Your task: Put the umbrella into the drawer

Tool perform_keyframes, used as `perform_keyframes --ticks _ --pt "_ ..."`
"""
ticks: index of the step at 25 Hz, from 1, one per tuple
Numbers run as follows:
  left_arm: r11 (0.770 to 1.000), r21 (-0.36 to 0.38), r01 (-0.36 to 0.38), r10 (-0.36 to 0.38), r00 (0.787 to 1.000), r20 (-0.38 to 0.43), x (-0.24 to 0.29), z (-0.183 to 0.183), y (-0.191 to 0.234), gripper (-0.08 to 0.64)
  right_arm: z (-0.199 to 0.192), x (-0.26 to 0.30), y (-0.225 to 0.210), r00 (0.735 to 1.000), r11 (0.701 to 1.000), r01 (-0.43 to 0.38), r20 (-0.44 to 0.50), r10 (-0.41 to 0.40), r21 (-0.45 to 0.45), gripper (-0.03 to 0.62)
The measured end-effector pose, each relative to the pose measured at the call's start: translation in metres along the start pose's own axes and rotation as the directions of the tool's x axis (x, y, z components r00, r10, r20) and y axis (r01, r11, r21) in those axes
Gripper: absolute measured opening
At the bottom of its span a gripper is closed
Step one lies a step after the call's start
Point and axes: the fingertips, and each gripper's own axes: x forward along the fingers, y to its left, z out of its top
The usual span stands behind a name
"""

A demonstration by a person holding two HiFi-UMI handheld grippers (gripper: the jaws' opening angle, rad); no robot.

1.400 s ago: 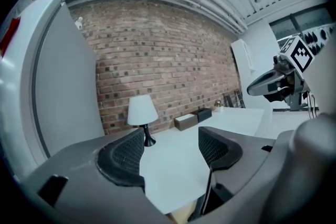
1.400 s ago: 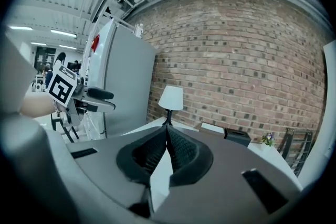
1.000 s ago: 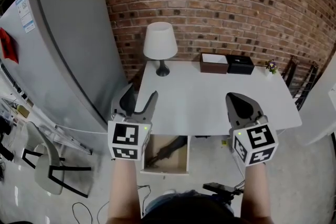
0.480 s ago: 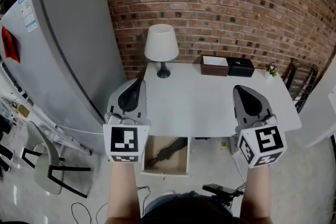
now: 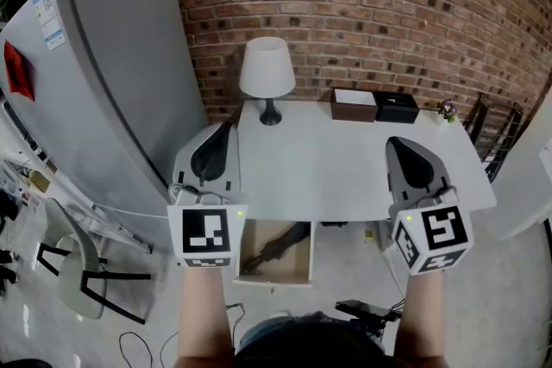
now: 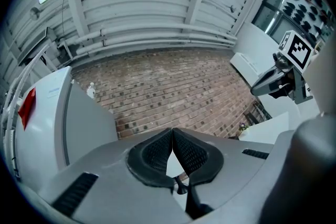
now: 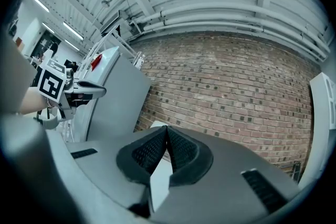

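Brick wall [image 5: 388, 4] backs the white bench [image 5: 336, 172]. My left tool [image 5: 226, 132], over the bench's left edge, is closed on nothing. My right tool [image 5: 395, 142], near the front right corner, is likewise closed and empty. Below the front edge, the umbrella [image 5: 272, 247] lies in the open drawer [image 5: 243, 261]. A lamp [image 5: 266, 69] and boxes [image 5: 373, 106] stand back by the wall.

The wall [image 5: 371, 4] is rough matt brick, the table [image 5: 345, 177] top looks smooth and matt, and the grey fridge [image 5: 121, 82] is smooth with a slight sheen, like painted metal. The lamp shade [image 5: 266, 66] looks like matt cloth, and the drawer [image 5: 293, 265] looks like bare wood inside. Shells on the left gripper [image 6: 172, 131] and right gripper [image 7: 167, 128] are matt grey plastic, with black pads [image 6: 152, 157] that look rubbery and finely ribbed.
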Motion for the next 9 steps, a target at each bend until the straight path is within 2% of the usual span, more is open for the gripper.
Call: perform_keyframes --ticks 9 --pt "0.999 0.036 -0.020 0.020 1.000 -0.005 -0.0012 0.0080 0.0054 0.005 0.0040 -0.0021 0.0028 1.000 1.000 0.016 0.007 -0.016 -0.006 0.000"
